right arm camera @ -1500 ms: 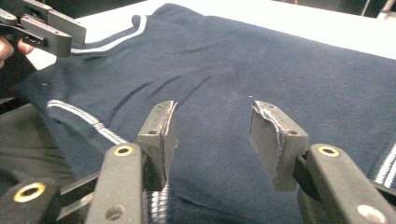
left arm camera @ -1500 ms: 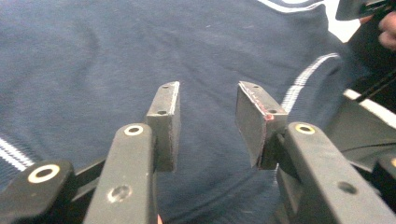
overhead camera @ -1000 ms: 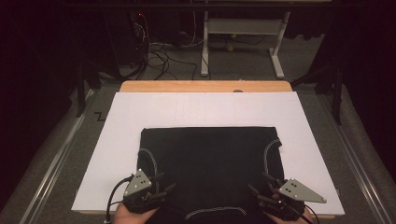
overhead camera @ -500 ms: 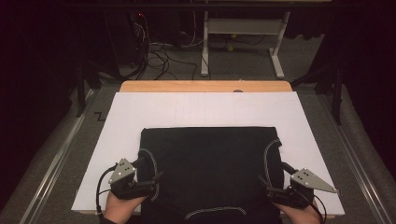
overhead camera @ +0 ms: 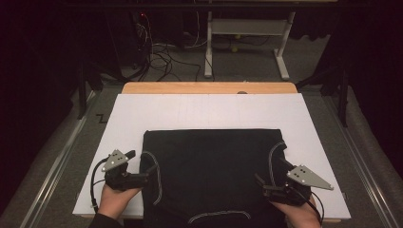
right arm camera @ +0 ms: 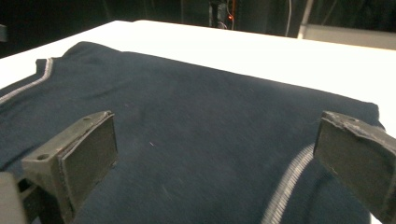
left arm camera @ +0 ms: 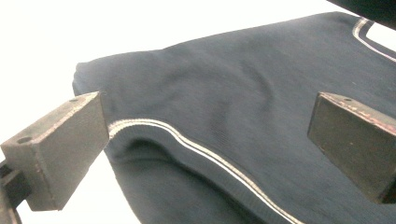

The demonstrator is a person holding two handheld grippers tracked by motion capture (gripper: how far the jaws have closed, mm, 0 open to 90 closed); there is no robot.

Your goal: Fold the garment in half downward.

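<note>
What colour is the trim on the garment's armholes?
White trim on a dark navy garment, clearest in the left gripper view.

A single dark mark like a letter "Z" [overhead camera: 101, 118] stands on the floor just left of the bench's [overhead camera: 142, 114] white top.

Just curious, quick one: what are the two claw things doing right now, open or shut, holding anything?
Left gripper: open, holding nothing, at the dark garment.
Right gripper: open, holding nothing, over the same garment.
</note>
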